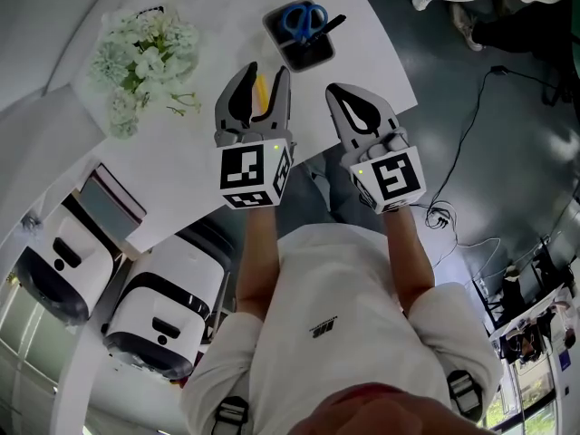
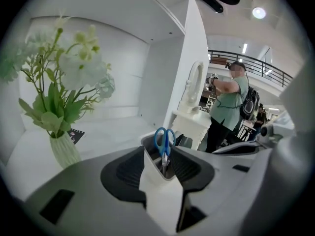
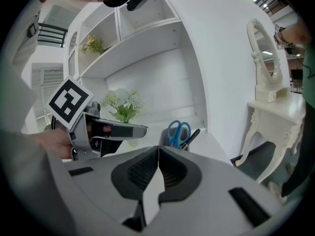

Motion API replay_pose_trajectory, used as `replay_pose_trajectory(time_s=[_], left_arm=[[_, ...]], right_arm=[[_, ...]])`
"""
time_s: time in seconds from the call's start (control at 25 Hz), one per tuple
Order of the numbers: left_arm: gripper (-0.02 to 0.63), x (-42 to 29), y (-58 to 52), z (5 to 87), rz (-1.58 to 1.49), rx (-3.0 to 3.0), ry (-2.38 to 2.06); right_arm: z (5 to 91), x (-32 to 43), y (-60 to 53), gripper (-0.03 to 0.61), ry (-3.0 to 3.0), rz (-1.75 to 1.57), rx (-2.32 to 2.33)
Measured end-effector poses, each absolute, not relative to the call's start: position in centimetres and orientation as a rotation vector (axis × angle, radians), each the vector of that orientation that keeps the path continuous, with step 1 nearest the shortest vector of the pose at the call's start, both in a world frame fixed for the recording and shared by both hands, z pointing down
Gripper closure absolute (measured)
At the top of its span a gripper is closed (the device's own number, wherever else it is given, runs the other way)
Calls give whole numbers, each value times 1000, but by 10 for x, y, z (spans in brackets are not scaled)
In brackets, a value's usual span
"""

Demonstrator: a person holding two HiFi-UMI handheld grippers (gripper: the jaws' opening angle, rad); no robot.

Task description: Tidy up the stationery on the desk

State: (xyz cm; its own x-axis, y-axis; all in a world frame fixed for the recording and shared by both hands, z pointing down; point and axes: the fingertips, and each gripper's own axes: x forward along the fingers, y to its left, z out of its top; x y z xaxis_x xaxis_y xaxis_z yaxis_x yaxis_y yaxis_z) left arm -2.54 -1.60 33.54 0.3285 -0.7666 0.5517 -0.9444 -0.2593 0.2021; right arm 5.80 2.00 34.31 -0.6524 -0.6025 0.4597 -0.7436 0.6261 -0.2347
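The person is holding both arms out ahead, elbows bent, the left forearm point(image 1: 256, 252) and right forearm point(image 1: 405, 252) running nearly side by side. The left gripper point(image 1: 265, 71) is sitting at 11 o'clock in the head view and pointing toward 12 o'clock, its marker cube point(image 1: 254, 175) facing the camera. Its jaws are standing slightly apart and pressing on a small block point(image 2: 162, 195) that looks yellow from above. The right gripper point(image 1: 349, 93) is sitting at 1 o'clock and leaning toward 11 o'clock. Its jaws are meeting at the tips with nothing between them.
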Motion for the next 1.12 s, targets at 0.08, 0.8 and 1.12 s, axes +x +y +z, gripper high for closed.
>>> replay_pose_trajectory(time_s=[0.08, 0.8, 1.12], left_arm=[[614, -31, -8, 338, 490, 2098, -1501], [614, -60, 29, 426, 703, 1912, -1439], [614, -61, 32, 453, 772, 1853, -1378]], right_arm=[[344, 54, 25, 581, -2513, 587, 1070], [373, 28, 47, 581, -2504, 627, 987], [382, 26, 46, 581, -2496, 632, 964]])
